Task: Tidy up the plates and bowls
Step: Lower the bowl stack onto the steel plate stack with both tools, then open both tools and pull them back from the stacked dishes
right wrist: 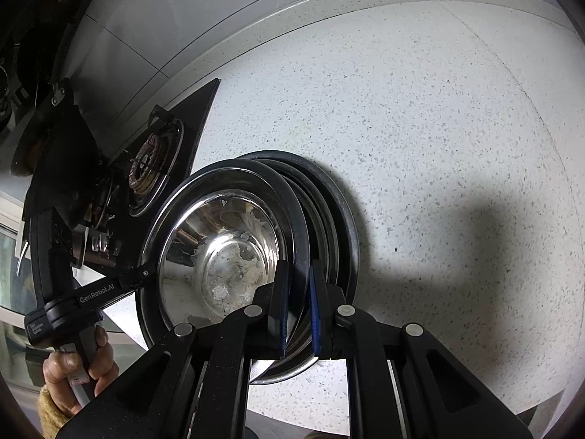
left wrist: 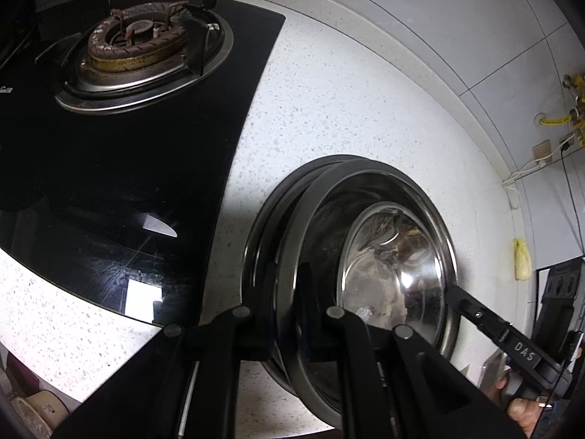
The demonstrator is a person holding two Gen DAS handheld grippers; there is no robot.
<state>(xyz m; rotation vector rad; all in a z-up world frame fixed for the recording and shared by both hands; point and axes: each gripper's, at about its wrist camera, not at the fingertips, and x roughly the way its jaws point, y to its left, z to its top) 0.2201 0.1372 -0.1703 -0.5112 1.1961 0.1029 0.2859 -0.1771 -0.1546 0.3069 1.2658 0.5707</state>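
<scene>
Two grippers are gripping one steel bowl (left wrist: pixel 395 267) by opposite sides of its rim: the left gripper (left wrist: pixel 287 303) is pinching the left edge, the right gripper (right wrist: pixel 298 292) the right edge between its blue-padded fingers (right wrist: pixel 315 307). That bowl is sitting tilted in a stack of dark-rimmed bowls (right wrist: pixel 340 212) on the speckled white countertop (right wrist: pixel 420 109), just right of the black glass hob (left wrist: pixel 128 190) with its burner (left wrist: pixel 142 47) at the far left.
</scene>
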